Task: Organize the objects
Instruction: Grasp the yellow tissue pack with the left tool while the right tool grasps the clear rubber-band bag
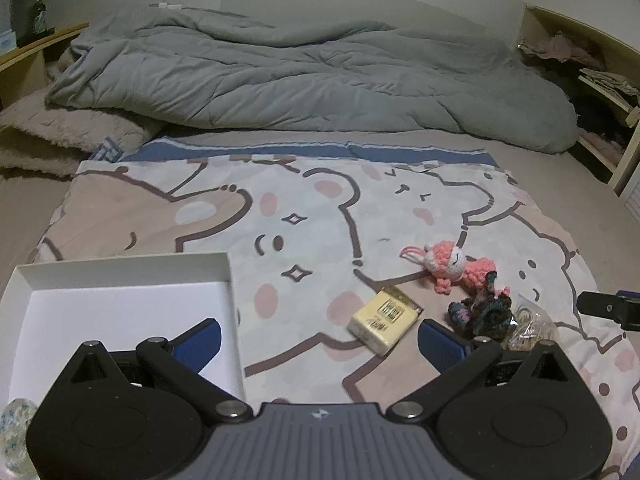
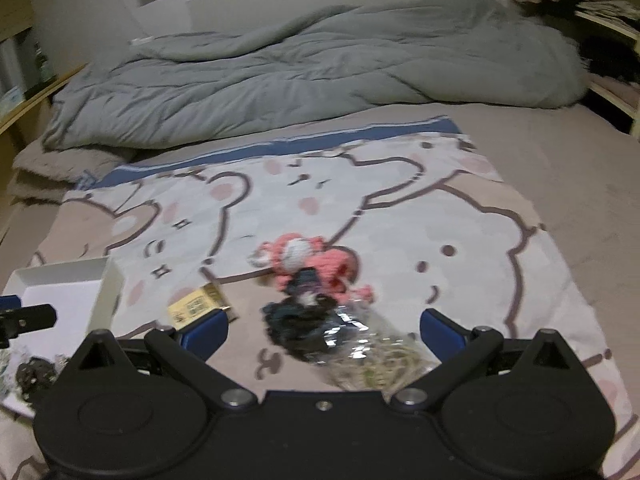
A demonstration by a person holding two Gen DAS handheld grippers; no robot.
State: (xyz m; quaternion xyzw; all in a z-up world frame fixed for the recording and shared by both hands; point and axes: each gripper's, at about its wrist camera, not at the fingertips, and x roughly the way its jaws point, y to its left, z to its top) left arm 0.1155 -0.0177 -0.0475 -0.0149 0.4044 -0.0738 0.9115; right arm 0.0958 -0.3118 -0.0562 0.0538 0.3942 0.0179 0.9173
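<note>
Both grippers hover low over a cartoon-bear printed cloth (image 1: 320, 216) spread on a bed, with a rumpled grey quilt (image 1: 288, 76) heaped behind it. The left gripper (image 1: 318, 340) has its blue-padded fingers spread wide and holds nothing; its left finger hangs over the shallow white cardboard box (image 1: 120, 272), which lies at the cloth's near left corner. Just ahead of its right finger lies a small pale yellow printed carton (image 1: 382, 318), flat on the cloth. The right gripper (image 2: 324, 330) is likewise released, its fingers set wide on either side of a crinkled clear plastic bag (image 2: 372, 352). A dark crocheted yarn toy (image 2: 300, 320) touches that bag, and a pink crocheted llama doll (image 2: 312, 260) lies just beyond
</note>
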